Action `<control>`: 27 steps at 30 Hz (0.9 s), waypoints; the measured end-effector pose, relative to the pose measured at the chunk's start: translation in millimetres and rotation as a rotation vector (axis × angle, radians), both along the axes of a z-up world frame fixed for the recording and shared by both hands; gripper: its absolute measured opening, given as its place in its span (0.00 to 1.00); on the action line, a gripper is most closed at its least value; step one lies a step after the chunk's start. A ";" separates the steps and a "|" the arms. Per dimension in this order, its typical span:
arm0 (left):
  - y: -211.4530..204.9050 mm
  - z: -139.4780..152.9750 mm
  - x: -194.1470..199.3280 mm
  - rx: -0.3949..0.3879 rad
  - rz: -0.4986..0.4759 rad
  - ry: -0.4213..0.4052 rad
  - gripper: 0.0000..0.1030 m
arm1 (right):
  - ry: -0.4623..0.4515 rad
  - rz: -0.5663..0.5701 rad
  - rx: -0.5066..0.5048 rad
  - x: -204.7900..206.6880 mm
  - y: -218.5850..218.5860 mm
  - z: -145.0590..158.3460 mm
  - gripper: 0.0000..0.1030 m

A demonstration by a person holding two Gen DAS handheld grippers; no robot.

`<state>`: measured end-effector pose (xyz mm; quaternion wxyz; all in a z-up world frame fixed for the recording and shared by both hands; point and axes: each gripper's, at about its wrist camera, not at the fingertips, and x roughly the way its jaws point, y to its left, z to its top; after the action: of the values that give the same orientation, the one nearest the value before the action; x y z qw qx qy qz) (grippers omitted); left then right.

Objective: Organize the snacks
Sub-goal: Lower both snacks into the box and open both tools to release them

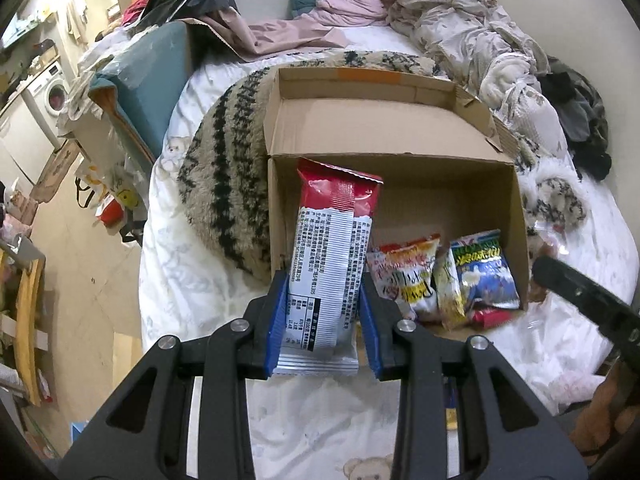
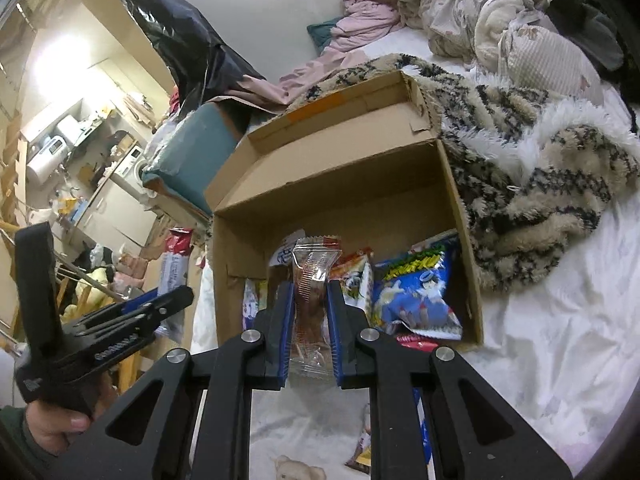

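An open cardboard box [image 1: 400, 128] [image 2: 320, 184] sits on the bed, with several snack packets lying inside, among them a blue packet [image 1: 484, 272] [image 2: 416, 296]. My left gripper [image 1: 324, 284] is shut on a long red and silver snack packet [image 1: 332, 248], held upright over the box's near left corner. My right gripper [image 2: 308, 292] is shut on a clear packet with a brown snack inside [image 2: 312, 276], raised in front of the box. The left gripper and its packet [image 2: 176, 264] also show at the left of the right wrist view, held by a hand [image 2: 56, 424].
A fuzzy beige and black blanket [image 1: 224, 176] [image 2: 532, 184] lies beside the box on the white sheet [image 1: 192, 280]. Crumpled bedding and clothes [image 1: 460, 24] pile at the bed's far end. A teal box [image 1: 148, 80] stands off the bed's left edge. More packets [image 2: 368, 448] lie on the sheet near me.
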<state>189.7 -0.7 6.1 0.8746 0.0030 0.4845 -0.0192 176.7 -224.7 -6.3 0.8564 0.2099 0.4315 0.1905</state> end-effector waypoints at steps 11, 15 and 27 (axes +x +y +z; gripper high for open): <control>-2.5 -47.4 21.5 0.007 -0.003 0.056 0.29 | 0.004 0.046 -0.023 44.8 14.9 -15.7 0.16; -4.0 -51.9 23.3 0.017 -0.015 0.035 0.29 | 0.058 0.047 -0.030 48.7 19.4 -36.4 0.16; -3.6 -59.7 27.2 0.012 0.004 0.047 0.30 | 0.123 0.055 -0.029 56.1 22.9 -56.0 0.17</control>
<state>216.9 -4.2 -53.7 0.8630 0.0069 0.5049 -0.0144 232.8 -201.8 -62.2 0.8257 0.1971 0.4916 0.1943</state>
